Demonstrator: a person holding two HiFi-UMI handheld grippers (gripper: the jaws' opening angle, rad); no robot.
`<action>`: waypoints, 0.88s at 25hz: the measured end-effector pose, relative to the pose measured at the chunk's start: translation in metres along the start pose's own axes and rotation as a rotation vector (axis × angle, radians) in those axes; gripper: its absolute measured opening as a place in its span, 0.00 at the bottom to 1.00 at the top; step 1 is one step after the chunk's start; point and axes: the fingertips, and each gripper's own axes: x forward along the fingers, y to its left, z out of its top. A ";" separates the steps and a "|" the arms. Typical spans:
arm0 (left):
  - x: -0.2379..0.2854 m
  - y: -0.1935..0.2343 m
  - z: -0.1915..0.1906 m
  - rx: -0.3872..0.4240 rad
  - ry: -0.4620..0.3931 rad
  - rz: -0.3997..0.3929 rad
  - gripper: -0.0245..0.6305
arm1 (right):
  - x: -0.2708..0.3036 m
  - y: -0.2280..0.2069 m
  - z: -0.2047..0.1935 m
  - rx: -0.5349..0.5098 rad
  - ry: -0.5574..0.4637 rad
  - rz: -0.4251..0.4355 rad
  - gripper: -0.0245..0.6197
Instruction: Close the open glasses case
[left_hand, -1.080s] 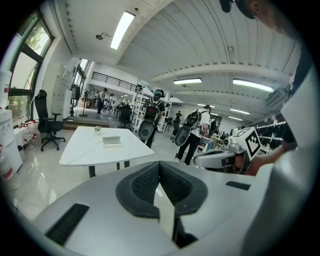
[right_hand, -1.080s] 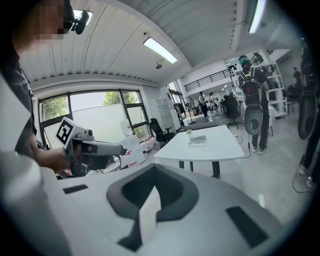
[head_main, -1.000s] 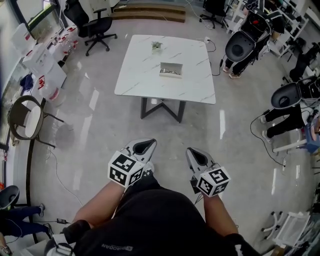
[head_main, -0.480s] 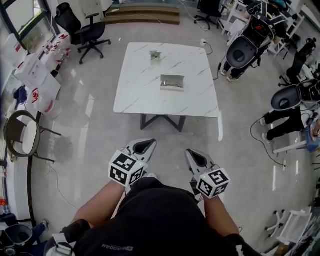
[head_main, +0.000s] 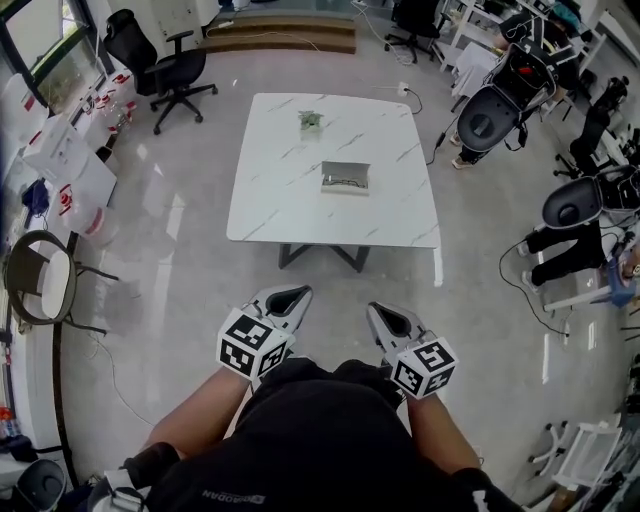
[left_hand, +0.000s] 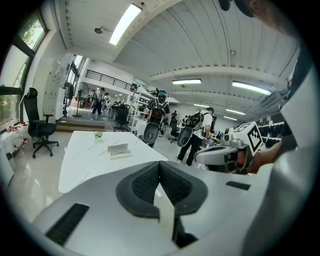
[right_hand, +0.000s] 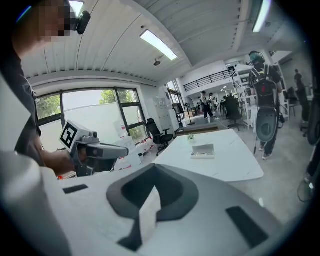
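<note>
the glasses case (head_main: 346, 178) lies on the white marble-look worktop (head_main: 285, 195), a little to the 3 o'clock side of its middle, with bare top all round it. in the head view it is a flat grey rectangle with a darker strip across it. it is too small there to tell how its lid stands. a small greenish thing (head_main: 311, 120) sits on the same worktop at about 11 o'clock from the case, near the far edge and apart from it.

both tools are held low in front of the person's body, over the glossy floor (head_main: 190, 290) and short of the worktop's near edge. the left hand-held gripper (head_main: 286, 297) has the case at about 1 o'clock, well apart. its jaws are pressed together with nothing between them, as the left gripper view shows. in that view the case stands at about 11 o'clock above the closed jaws, far off.

the right hand-held gripper (head_main: 389, 319) has the case at about 11 o'clock, also well apart. its jaws are closed too and hold nothing. in the right gripper view the case shows at about 1 o'clock above them. the two hand-held grippers are side by side, near each other but not touching, both aimed towards the worktop.

a black office chair (head_main: 160, 60) stands on the floor at about 10 o'clock from the worktop.
</note>
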 end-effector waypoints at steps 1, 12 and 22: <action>0.001 0.002 -0.001 -0.002 0.004 0.002 0.04 | 0.002 -0.001 0.001 0.000 -0.002 0.001 0.04; 0.034 0.031 -0.001 -0.023 0.040 0.021 0.04 | 0.026 -0.055 0.002 0.040 0.019 -0.030 0.04; 0.122 0.094 0.049 -0.018 0.059 0.074 0.04 | 0.103 -0.146 0.064 0.010 0.022 0.013 0.04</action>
